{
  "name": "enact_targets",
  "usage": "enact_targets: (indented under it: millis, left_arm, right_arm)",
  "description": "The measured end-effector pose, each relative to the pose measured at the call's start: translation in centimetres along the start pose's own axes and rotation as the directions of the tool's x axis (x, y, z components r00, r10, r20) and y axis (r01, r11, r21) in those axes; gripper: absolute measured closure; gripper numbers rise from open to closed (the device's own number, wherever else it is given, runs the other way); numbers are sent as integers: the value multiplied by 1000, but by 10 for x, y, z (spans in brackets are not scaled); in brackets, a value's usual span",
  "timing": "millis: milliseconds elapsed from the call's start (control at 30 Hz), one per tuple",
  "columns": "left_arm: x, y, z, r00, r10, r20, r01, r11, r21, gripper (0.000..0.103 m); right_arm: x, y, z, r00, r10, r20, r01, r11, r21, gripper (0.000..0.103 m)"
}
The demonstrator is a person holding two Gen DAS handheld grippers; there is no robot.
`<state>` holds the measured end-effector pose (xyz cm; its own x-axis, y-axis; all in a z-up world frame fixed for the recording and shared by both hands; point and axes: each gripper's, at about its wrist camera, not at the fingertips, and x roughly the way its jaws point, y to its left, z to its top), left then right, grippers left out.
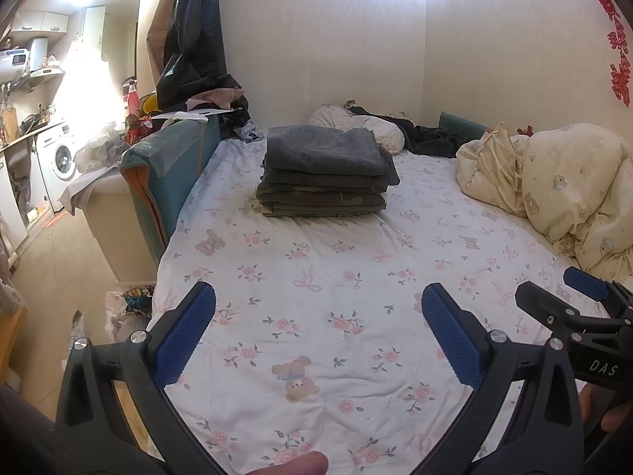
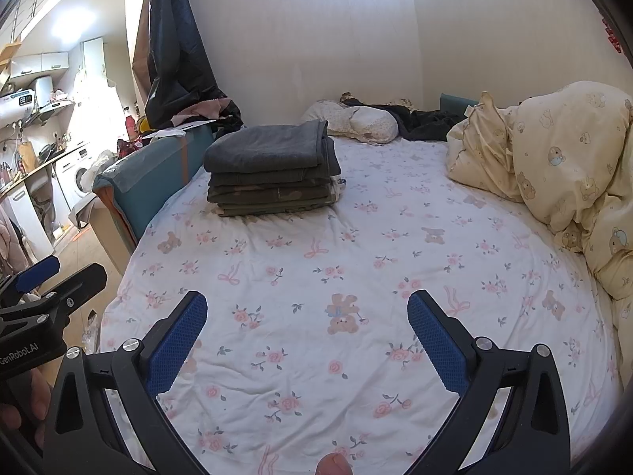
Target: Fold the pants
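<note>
Jaws on both grippers spread wide, nothing between them: left gripper and right gripper hover side by side over the bare bed sheet. Folded pants sit in a neat stack at the far end of the bed, near the pillow. Looks like between-items: next move likely needs a fresh pair, none visible within reach. Right view shows more of the quilt; left view shows the red wall decoration.
</note>
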<state>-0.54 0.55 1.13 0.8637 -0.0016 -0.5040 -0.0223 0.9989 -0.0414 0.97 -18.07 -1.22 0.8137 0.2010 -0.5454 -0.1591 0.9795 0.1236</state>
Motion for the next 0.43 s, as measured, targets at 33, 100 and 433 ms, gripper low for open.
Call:
enact_targets:
  millis: [33, 100, 433]
  left_arm:
    - [0, 0, 0, 1000, 0, -1, 0, 1000, 0, 0]
    - [0, 0, 0, 1000, 0, -2, 0, 1000, 3, 0]
    - [0, 0, 0, 1000, -2, 1, 2, 1000, 5, 0]
  right_arm:
    - [0, 0, 0, 1000, 1, 0, -1, 1000, 0, 0]
    - [0, 0, 1, 1000, 1, -1, -1, 1000, -2, 0]
    - [-1, 1, 0, 1000, -2, 2, 2, 1000, 0, 0]
